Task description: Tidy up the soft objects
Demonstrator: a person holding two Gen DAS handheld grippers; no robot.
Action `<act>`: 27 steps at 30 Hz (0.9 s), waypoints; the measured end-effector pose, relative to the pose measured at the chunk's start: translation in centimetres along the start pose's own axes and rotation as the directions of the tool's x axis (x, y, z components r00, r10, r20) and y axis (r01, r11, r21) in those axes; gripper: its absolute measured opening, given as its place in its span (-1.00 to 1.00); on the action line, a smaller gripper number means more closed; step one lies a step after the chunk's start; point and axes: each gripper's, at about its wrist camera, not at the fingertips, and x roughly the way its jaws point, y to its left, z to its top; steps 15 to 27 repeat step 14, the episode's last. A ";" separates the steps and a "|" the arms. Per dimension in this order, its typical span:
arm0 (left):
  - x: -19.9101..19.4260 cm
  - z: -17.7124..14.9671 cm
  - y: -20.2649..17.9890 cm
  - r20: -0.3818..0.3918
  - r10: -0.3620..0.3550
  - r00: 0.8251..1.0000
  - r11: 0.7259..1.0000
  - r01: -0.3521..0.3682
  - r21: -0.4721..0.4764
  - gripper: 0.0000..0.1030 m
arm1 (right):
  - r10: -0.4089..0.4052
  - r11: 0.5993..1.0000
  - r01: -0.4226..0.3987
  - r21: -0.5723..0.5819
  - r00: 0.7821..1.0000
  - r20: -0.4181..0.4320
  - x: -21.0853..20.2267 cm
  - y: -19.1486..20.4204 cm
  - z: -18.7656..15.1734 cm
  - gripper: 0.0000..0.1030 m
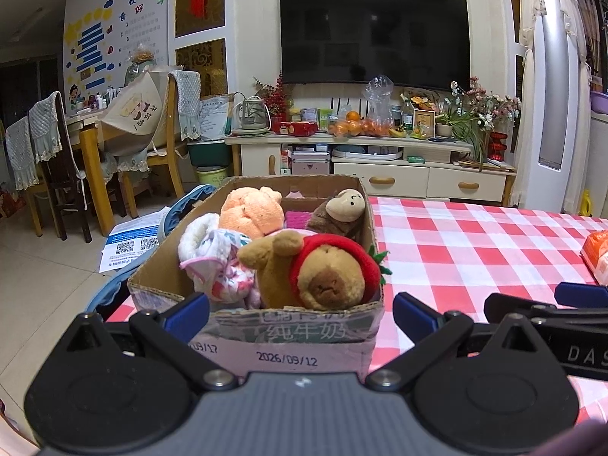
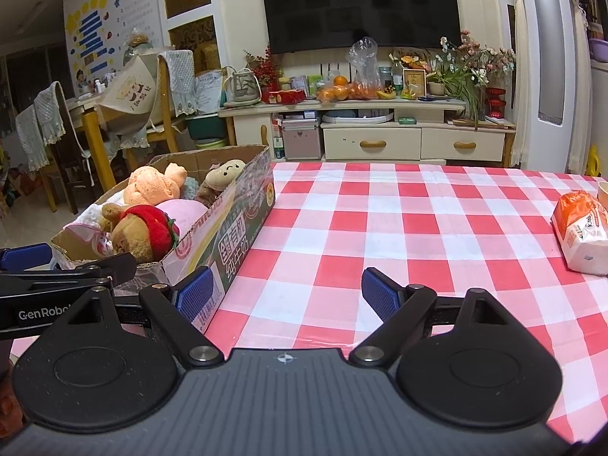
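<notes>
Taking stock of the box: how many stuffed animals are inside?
3: capybara in a strawberry hood at the near end, peach plush far left, monkey far right. Others may be buried under the cloths.

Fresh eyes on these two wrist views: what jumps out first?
The cardboard box packed with plush toys at the table's left edge, a brown plush in a red strawberry hood at its near end. Next the red-and-white checked tablecloth, bare except for an orange-and-white packet at far right. Both the left gripper and the right gripper are open, holding nothing.
</notes>
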 end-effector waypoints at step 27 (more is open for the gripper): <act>0.5 -0.1 -1.0 -0.003 -0.008 1.000 1.000 0.008 0.007 0.98 | 0.011 0.999 -0.012 0.046 1.000 0.008 0.0 -2.0 -0.4 1.00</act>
